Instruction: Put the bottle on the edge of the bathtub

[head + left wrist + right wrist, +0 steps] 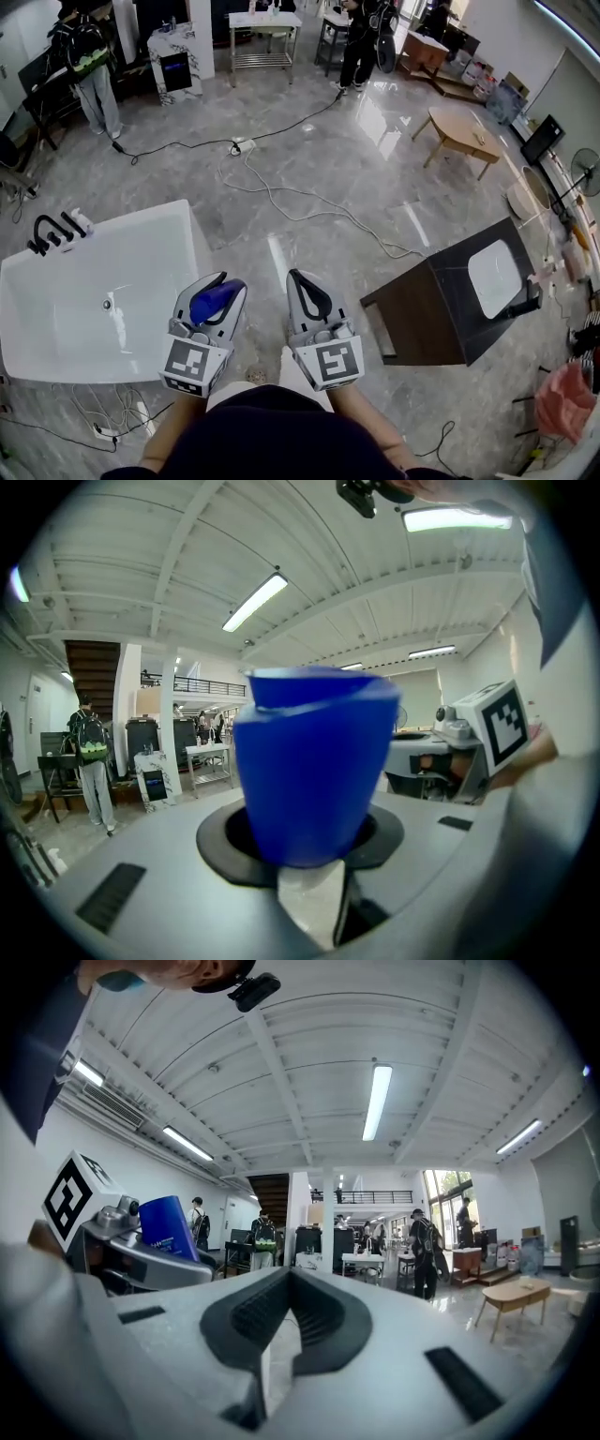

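At the bathtub's far left corner stands a black faucet point(47, 232). The bathtub point(141, 216) has a flat, narrow, glossy white rim.

Just right of the tub's near corner, the left gripper point(225, 284) pinches the blue bottle point(212, 302) across its lower body. The bottle rises above the jaws and is not yet over the rim. It is assessed as light, rigid plastic with a smooth wall, liable to slip or topple on the ledge. The low hold suits setting it down.

Next right, the right gripper point(298, 281) has its claw pressed together, empty.

Beyond the tub, a loose cable point(281, 197) crosses open floor. A dark cabinet point(422, 309) stands well apart, so the approach is unobstructed.
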Action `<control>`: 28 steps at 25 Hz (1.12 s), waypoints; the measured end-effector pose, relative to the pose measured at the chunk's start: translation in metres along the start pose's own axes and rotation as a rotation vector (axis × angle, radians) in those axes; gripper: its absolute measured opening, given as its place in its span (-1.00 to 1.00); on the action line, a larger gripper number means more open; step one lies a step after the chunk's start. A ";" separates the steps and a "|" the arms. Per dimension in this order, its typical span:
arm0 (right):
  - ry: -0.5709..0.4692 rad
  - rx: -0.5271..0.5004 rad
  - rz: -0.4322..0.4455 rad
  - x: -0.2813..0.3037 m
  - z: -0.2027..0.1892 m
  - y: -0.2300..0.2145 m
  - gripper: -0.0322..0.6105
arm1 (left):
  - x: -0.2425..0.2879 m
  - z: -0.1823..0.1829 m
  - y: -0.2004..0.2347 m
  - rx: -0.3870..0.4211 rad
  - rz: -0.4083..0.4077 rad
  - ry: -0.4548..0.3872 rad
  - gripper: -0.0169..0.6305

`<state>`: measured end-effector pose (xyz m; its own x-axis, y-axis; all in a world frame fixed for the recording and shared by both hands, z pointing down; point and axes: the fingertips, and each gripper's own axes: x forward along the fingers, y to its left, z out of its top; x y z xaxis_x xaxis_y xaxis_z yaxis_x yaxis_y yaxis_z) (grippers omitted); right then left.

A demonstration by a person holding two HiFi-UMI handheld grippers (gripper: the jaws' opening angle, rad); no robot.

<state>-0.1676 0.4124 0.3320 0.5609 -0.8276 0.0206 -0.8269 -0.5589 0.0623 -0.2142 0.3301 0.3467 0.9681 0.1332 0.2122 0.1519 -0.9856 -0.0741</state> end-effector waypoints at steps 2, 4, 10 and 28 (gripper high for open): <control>-0.017 -0.014 0.029 0.022 0.002 -0.015 -0.90 | 0.018 0.003 0.010 -0.004 0.023 -0.005 -0.51; -0.030 -0.030 0.071 0.043 0.004 -0.030 -0.89 | 0.037 0.004 0.020 -0.026 0.059 -0.006 -0.51; -0.037 -0.062 0.172 0.095 0.000 -0.086 -0.89 | 0.100 0.016 0.038 -0.033 0.146 -0.011 -0.51; -0.020 -0.028 0.319 0.188 -0.012 -0.176 -0.90 | 0.197 0.034 0.082 -0.094 0.337 0.045 -0.51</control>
<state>0.0843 0.3556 0.3369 0.2728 -0.9618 0.0238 -0.9592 -0.2699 0.0838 -0.0042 0.2792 0.3493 0.9506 -0.2040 0.2339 -0.1959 -0.9789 -0.0579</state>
